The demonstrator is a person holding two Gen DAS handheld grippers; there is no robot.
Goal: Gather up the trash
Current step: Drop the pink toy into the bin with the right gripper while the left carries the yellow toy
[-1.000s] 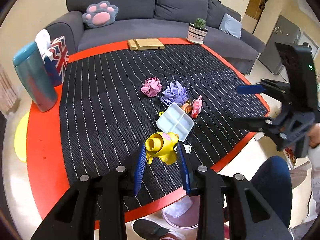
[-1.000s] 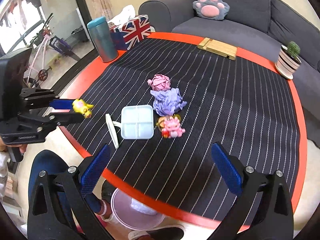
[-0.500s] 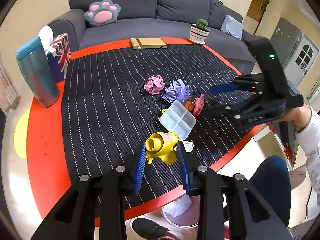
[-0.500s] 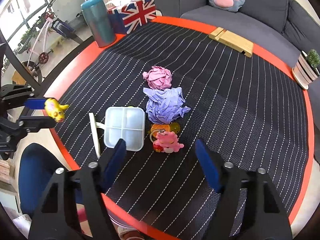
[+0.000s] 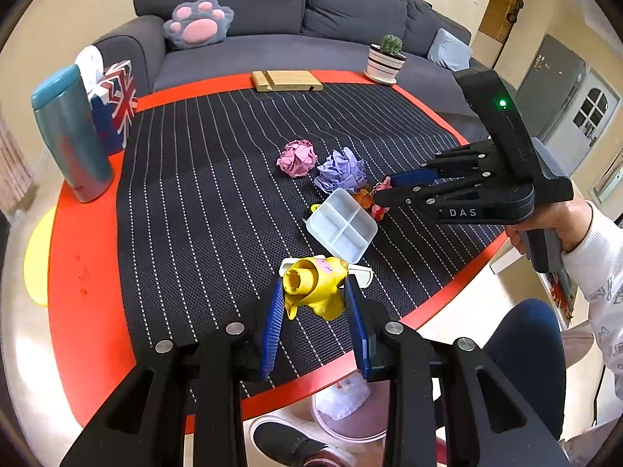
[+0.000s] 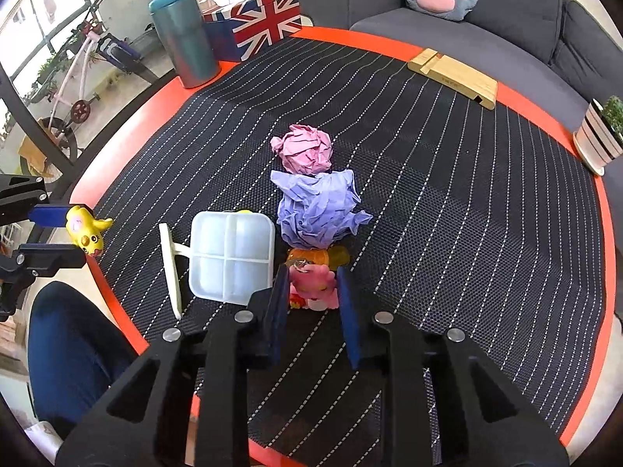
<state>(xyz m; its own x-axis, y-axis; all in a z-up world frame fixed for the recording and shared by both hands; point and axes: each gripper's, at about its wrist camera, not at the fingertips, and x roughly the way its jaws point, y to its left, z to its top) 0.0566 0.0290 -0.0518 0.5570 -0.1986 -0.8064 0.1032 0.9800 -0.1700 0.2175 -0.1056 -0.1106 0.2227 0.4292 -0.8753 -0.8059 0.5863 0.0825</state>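
My left gripper (image 5: 314, 307) is shut on a yellow toy figure (image 5: 315, 285), held above the table's near edge; it also shows in the right wrist view (image 6: 85, 229). My right gripper (image 6: 311, 292) has its blue pads on either side of a pink toy figure (image 6: 313, 286) on the mat, narrowed around it. Behind it lie an orange toy (image 6: 311, 257), a crumpled purple paper ball (image 6: 317, 208) and a crumpled pink paper ball (image 6: 305, 150). In the left wrist view the right gripper (image 5: 383, 190) reaches in from the right.
A white divided tray (image 6: 229, 257) and a white stick-like piece (image 6: 171, 268) lie left of the pink toy. A teal tumbler (image 6: 183, 37), a flag tissue box (image 6: 253, 19), a wooden stand (image 6: 453, 78) and a potted cactus (image 6: 601, 132) line the table's rim. A pink bin (image 5: 350, 412) stands below the near edge.
My right gripper has moved forward and down to the pink toy and its jaws have narrowed from wide open to close around it. My left gripper has stayed put, holding the yellow toy.
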